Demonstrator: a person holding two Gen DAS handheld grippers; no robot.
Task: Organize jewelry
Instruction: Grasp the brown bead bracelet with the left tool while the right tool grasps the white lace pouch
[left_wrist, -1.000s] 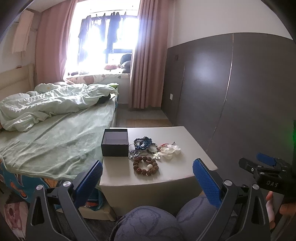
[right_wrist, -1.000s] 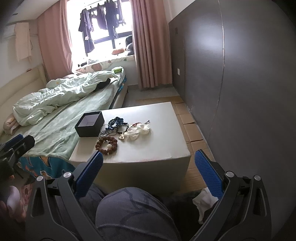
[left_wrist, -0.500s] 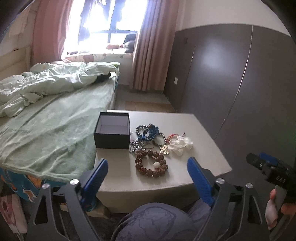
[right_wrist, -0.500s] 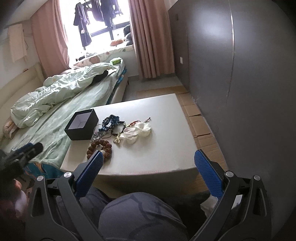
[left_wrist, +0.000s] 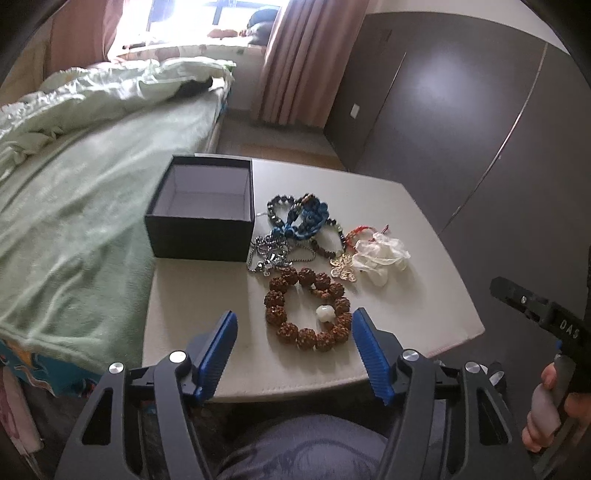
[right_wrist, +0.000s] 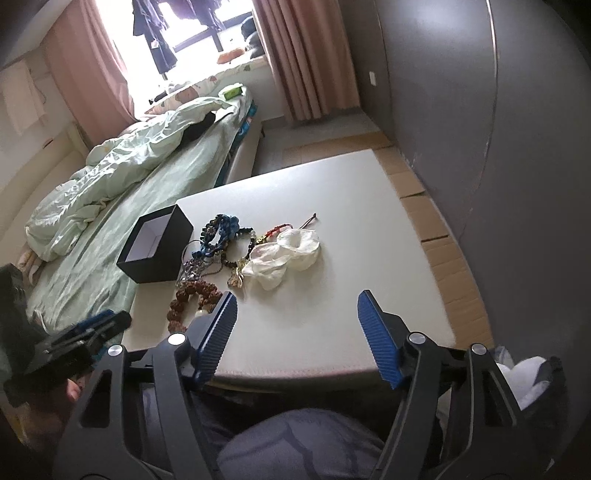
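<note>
I held my left gripper (left_wrist: 293, 334) over the near edge of the low white table (left_wrist: 424, 229), its jaws partly apart and just closing in, with nothing clamped between them. The brown bead bracelet (left_wrist: 306, 308) lay on the table just beyond its blue pads, framed in the gap but not pressed by them.

My right gripper (right_wrist: 297, 317) hung over the near right part of the table, its jaws likewise part-way apart and just narrowing, gripping nothing; only bare tabletop showed between its fingers.

The open black box (left_wrist: 203, 214) sat at the table's left side beside the bed (left_wrist: 74, 206), its pale inside holding nothing that I could make out. Just right of it lay the tangled jewelry: a blue beaded strand (left_wrist: 304, 218), a silver chain (left_wrist: 269, 254), a gold filigree piece (left_wrist: 343, 267) and, furthest right, a white crumpled pouch (left_wrist: 380, 256).
</note>
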